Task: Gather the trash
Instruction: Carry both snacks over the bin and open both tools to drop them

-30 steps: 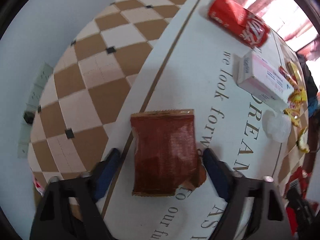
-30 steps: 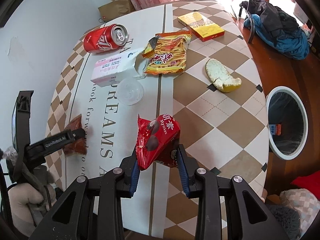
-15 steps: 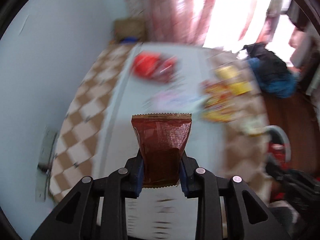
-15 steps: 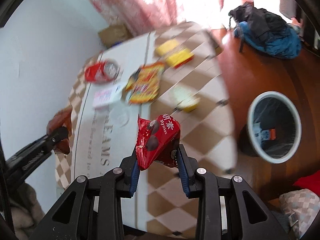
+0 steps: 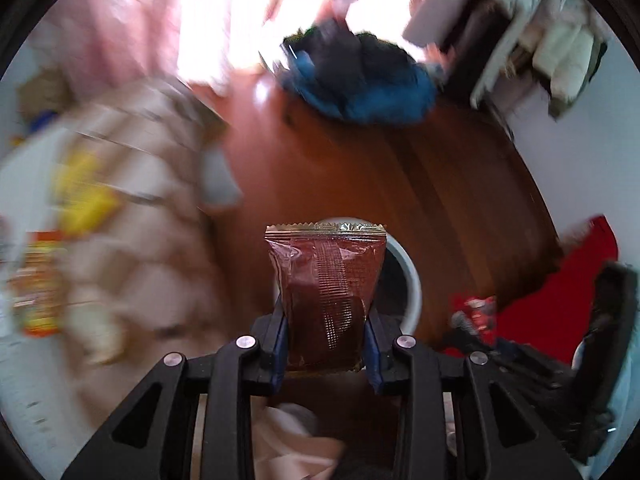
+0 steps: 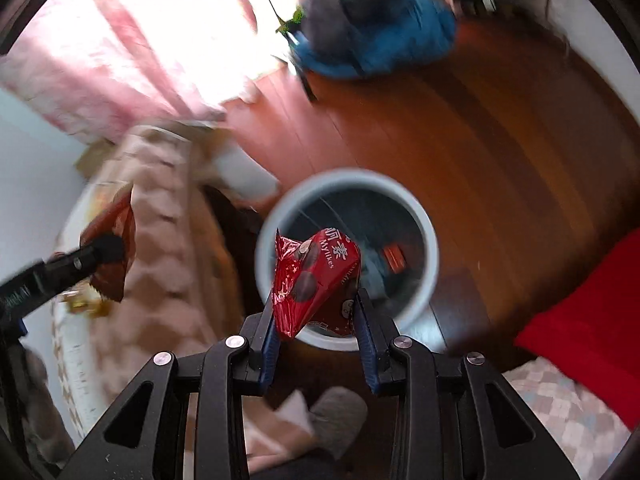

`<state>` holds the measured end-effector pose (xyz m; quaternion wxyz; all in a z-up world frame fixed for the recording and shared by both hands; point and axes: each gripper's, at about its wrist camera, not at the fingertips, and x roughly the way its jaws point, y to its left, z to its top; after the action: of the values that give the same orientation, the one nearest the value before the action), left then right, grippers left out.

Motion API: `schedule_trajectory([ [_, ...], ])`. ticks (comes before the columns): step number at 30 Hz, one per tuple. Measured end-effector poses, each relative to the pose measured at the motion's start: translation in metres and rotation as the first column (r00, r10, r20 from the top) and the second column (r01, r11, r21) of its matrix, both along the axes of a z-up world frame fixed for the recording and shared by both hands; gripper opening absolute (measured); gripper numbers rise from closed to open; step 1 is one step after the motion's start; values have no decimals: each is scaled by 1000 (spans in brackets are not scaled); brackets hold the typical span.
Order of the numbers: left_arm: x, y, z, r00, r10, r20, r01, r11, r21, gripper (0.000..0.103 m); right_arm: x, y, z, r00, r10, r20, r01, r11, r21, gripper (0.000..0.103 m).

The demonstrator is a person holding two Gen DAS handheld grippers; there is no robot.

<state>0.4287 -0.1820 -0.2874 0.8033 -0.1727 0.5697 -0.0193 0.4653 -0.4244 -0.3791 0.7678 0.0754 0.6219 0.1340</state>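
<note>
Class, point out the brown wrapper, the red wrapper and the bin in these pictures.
Brown wrapper (image 5: 326, 284): left wrist view, middle of its face.
Red wrapper (image 6: 316, 276): right wrist view, middle of its printed side.
Bin (image 6: 430, 240): right wrist view, right part of rim.

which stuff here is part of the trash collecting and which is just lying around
Part of the job:
- brown wrapper in the left gripper
- red snack bag in the right gripper
- white bin on the floor
- blurred wrappers on the table

Lying about:
- blue jacket
- red cloth
- pink curtain
</note>
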Motion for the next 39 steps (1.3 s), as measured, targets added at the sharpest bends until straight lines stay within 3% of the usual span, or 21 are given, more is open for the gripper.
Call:
schedule_trajectory([
  [4, 46, -36, -59, 991, -39, -125, 33, 998, -46, 33, 28, -25, -70, 993, -31, -118, 32, 999, 7, 36],
  [6, 64, -47, -83, 982, -55, -179, 48, 998, -39, 41, 36, -29, -95, 986, -27, -164, 33, 999, 37, 36],
  [8, 71, -54, -95, 978, -64, -197, 62, 998, -18, 60, 44, -30, -116, 982, -26, -186, 32, 999, 32, 37],
  [10, 74, -63, -101, 974, -62, -217, 70, 997, 27, 74, 46, -31, -130, 977, -20, -213, 31, 998, 48, 46],
  [11, 76, -65, -104, 972, -63, -224, 73, 997, 37, 78, 47, -31, -135, 975, -23, -221, 35, 998, 48, 65],
  [12, 77, -67, -105, 970, -62, -235, 75, 996, 47, 80, 48, -32, -139, 973, -29, -228, 42, 998, 54, 72],
  [14, 76, -66, -106, 968, -61, -242, 77, 995, 57, 90, 48, -27, -142, 973, -24, -230, 43, 996, 76, 74],
  [15, 75, -64, -105, 969, -57, -239, 76, 995, 71, 91, 46, -29, -142, 973, -27, -228, 42, 997, 64, 80],
  [17, 69, -62, -103, 972, -55, -228, 78, 993, 92, 97, 44, -29, -141, 974, -25, -225, 44, 996, 78, 87],
  [19, 61, -59, -99, 976, -50, -211, 79, 988, 132, 97, 39, -35, -135, 973, -31, -227, 50, 996, 76, 91],
  [21, 57, -53, -99, 979, -41, -201, 74, 984, 162, 98, 33, -34, -127, 977, -25, -212, 35, 998, 44, 103],
  [30, 16, -50, -72, 986, -27, -167, 67, 969, 239, 98, 6, -26, -74, 992, -1, -123, -20, 985, -170, 103],
  [39, -16, -55, -16, 996, -28, -83, 47, 972, 231, 98, -12, -32, 1, 1000, -21, -16, 17, 980, -200, 103],
])
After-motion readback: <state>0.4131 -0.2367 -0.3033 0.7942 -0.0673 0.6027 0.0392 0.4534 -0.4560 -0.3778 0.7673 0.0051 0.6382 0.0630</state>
